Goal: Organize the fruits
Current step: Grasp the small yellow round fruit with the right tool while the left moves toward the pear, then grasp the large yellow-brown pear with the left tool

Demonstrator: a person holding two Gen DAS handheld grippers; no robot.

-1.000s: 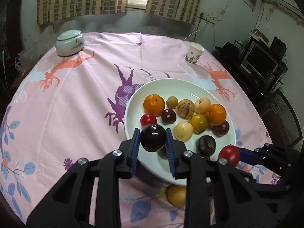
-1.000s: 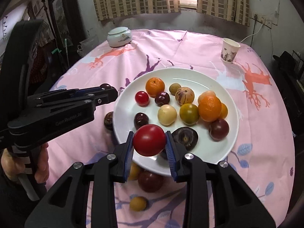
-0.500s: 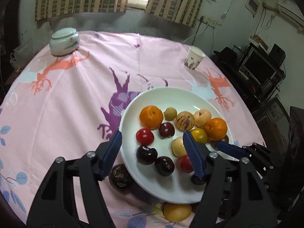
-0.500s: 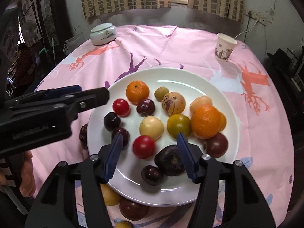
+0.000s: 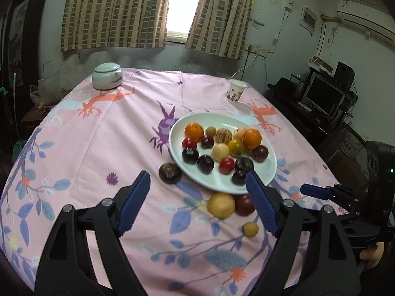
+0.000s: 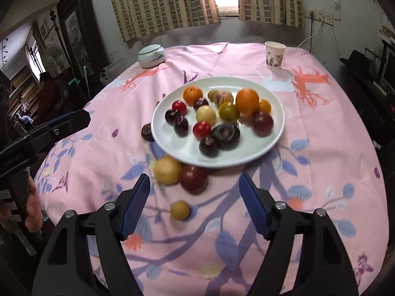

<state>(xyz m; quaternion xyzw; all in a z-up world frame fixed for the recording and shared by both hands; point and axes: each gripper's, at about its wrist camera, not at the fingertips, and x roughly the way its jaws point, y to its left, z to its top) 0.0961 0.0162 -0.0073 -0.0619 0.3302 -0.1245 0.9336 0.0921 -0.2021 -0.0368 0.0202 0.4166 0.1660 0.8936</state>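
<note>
Four fruits lay off the white plate (image 6: 276, 133) at 6 to 9 o'clock; left gripper (image 5: 197, 204) and right gripper (image 6: 193, 204), just opened, held nothing, and a hasty pinch risked rolling the small yellow fruit (image 6: 180, 210).

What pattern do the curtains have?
Brown and beige checks on the curtains, clearest in the left wrist view.

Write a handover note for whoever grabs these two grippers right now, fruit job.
Left gripper: open, empty, jaws just opened. Right gripper: open, empty, jaws just opened.
White plate holds most fruit, including the red tomato and dark plum.
Left on the pink tablecloth: yellow fruit, dark red tomato, small yellow fruit, and a dark fruit by the plate's left rim.
</note>
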